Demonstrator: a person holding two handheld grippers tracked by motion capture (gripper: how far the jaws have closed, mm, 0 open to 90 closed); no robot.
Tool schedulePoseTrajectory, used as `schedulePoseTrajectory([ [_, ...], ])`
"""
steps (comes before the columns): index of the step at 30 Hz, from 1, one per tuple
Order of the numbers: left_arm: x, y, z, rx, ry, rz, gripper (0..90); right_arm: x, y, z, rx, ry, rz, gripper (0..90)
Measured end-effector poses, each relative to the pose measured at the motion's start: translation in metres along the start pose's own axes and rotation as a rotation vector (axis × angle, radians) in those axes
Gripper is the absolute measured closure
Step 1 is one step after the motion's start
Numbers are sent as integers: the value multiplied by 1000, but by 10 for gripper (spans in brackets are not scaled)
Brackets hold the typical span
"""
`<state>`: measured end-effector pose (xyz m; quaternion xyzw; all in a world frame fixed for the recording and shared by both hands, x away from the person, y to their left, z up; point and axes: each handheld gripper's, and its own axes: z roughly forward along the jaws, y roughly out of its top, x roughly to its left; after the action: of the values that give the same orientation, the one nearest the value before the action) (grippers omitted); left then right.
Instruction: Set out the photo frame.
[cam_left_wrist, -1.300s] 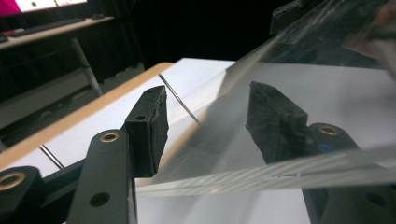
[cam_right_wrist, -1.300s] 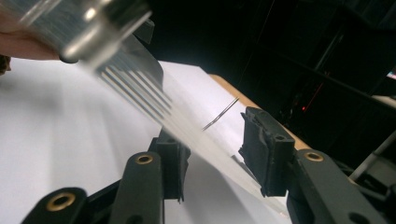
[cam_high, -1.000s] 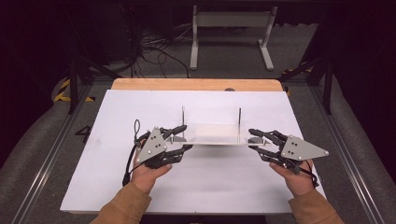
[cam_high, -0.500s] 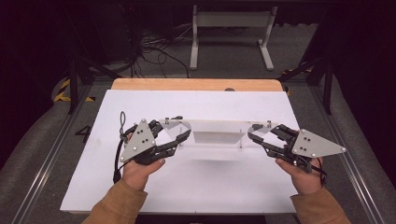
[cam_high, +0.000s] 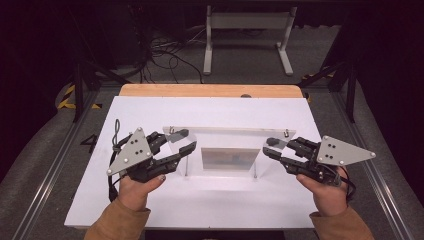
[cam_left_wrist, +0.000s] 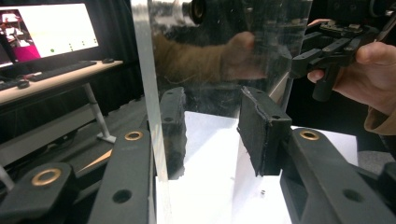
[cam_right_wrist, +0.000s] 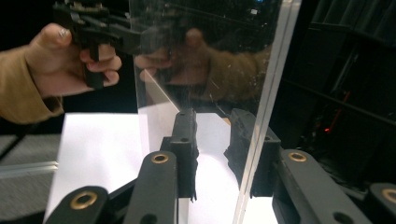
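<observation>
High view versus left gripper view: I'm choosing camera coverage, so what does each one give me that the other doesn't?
The high view gives the whole clear stand, the left gripper from outside and the wooden table edge. The left gripper view gives a lit monitor and a keyboard. Both share the stand, the white sheet and the right gripper.

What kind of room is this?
Probably a lab or workshop: a white-topped table, loose cables on the floor behind it, and a lit computer screen above a keyboard.
</observation>
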<state>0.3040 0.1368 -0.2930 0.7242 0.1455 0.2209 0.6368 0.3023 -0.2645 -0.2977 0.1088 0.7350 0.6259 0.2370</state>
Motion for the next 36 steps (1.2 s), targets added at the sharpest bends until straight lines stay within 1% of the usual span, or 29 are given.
schedulePoseTrajectory([
  [2,2,-1,-1,-4,-4,-13,595,1,1,1,-3,5,28,693],
  [3,2,-1,-1,-6,-1,-17,595,1,2,2,-5,6,34,692],
  [5,4,-1,0,-6,-1,-16,594,1,2,3,-8,5,44,692],
  [6,4,0,0,1,-3,-21,594,0,2,3,-11,6,46,692],
  [9,7,0,4,-1,-5,-32,592,-3,0,3,-13,3,58,690],
  [12,12,-1,7,-9,-13,-55,586,-7,-1,5,-20,5,68,686],
  [16,15,-1,10,-17,-3,-72,585,-13,-3,8,-37,4,80,670],
  [21,18,-2,12,-23,0,-91,595,-20,-4,13,-33,-11,75,644],
  [23,20,-2,13,-22,4,-91,597,-22,-4,15,-33,-13,80,636],
  [25,23,-2,15,-21,9,-93,588,-23,-5,16,-33,-19,82,630],
  [27,25,-2,17,-23,22,-101,565,-25,-5,18,-39,-26,71,618],
  [28,27,-3,17,-29,30,-117,522,-25,-5,18,-38,-34,63,608],
  [29,32,-5,19,-37,31,-152,458,-26,-6,19,-39,-47,49,599],
  [30,36,-7,19,-34,27,-193,390,-27,-7,20,-40,-52,42,588],
  [31,40,-9,20,-34,18,-232,357,-28,-7,21,-36,-61,37,568],
  [32,43,-12,19,-33,12,-253,352,-29,-7,23,-29,-71,26,542],
  [33,47,-15,19,-32,12,-269,345,-29,-8,24,-27,-74,25,522],
  [34,49,-19,19,-30,16,-287,338,-30,-8,26,-32,-73,37,495],
  [36,52,-23,18,-24,25,-290,325,-33,-9,29,-32,-82,41,468],
])
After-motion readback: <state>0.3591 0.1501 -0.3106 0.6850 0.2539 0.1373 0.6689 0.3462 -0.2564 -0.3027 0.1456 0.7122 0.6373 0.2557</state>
